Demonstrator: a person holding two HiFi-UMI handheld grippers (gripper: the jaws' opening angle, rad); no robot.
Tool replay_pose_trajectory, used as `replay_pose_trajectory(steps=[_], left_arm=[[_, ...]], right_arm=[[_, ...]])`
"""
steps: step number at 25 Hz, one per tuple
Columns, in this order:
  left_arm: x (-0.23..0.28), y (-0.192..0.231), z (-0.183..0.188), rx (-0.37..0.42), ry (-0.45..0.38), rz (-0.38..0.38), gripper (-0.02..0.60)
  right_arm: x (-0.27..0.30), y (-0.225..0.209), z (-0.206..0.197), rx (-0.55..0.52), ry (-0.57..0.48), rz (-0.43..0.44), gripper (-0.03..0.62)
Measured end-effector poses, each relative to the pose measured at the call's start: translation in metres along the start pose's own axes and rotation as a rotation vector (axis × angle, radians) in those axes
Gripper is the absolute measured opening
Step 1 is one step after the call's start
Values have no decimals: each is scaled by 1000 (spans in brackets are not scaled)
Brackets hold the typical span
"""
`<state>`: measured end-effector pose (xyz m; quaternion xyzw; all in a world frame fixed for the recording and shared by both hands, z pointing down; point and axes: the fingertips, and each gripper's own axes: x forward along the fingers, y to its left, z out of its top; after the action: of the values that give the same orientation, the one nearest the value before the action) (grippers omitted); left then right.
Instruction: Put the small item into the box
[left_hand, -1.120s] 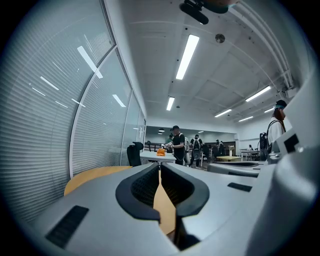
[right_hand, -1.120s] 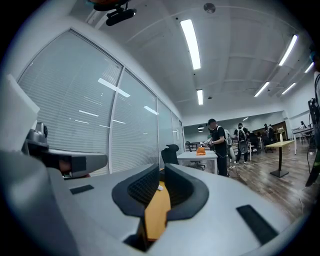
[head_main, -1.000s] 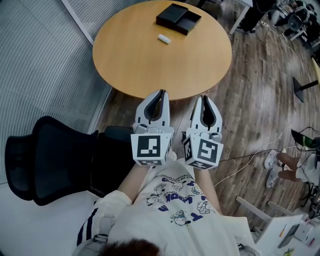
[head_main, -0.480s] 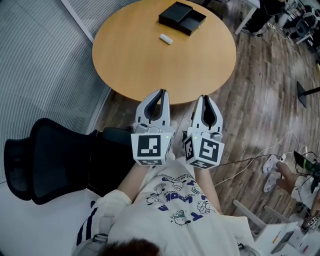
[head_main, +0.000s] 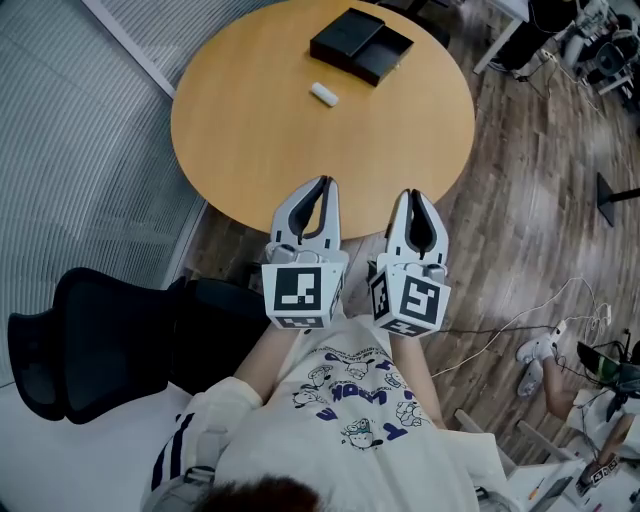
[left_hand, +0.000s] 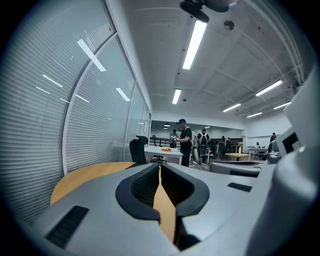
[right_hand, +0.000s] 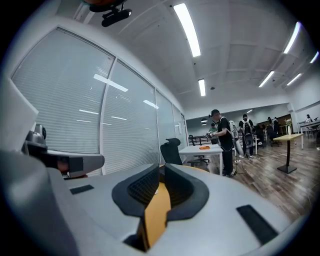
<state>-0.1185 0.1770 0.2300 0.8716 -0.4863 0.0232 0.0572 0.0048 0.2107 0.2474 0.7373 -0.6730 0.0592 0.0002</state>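
Work on the small item (head_main: 323, 94) has not started yet, going by the head view. The small white item lies flat on the round table (head_main: 280, 140), close to the far edge. The black box (head_main: 361, 46) sits just beside it, a bit nearer that far edge, and the two do not touch. The left hand-held gripper (head_main: 322, 184) and the right hand-held gripper (head_main: 412, 195) hang side by side over the near edge of the table, well apart from the item. Both have their jaws pressed together and hold nothing.

The step in hand looks like the reach. To do it well, one hand-held gripper should cross the table, open its jaws before it gets low, and close on the item's two long sides. Its thin middle is the easy part to pinch. The box's open half is on the right, so that is the place to aim for after the lift.

The item is a short bar. Its long way runs from far-left to near-right across the table, slanting much like the box.

In the left gripper view, the left hand-held gripper (left_hand: 159, 169) has its jaws together and empty, with the table edge ahead.

In the right gripper view, the right hand-held gripper (right_hand: 161, 172) looks the same, closed on nothing. The item is too small to pick out there.
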Motion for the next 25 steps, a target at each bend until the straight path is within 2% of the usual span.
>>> replay_pose_trajectory(steps=[15,25], left_arm=[[101,32,6,-25,29,26,23],[131,52,-13,-59,82,43,23]], right_arm=[[102,-30,6,33,29,0,49],[136,-41,-8,47,64,-22,49]])
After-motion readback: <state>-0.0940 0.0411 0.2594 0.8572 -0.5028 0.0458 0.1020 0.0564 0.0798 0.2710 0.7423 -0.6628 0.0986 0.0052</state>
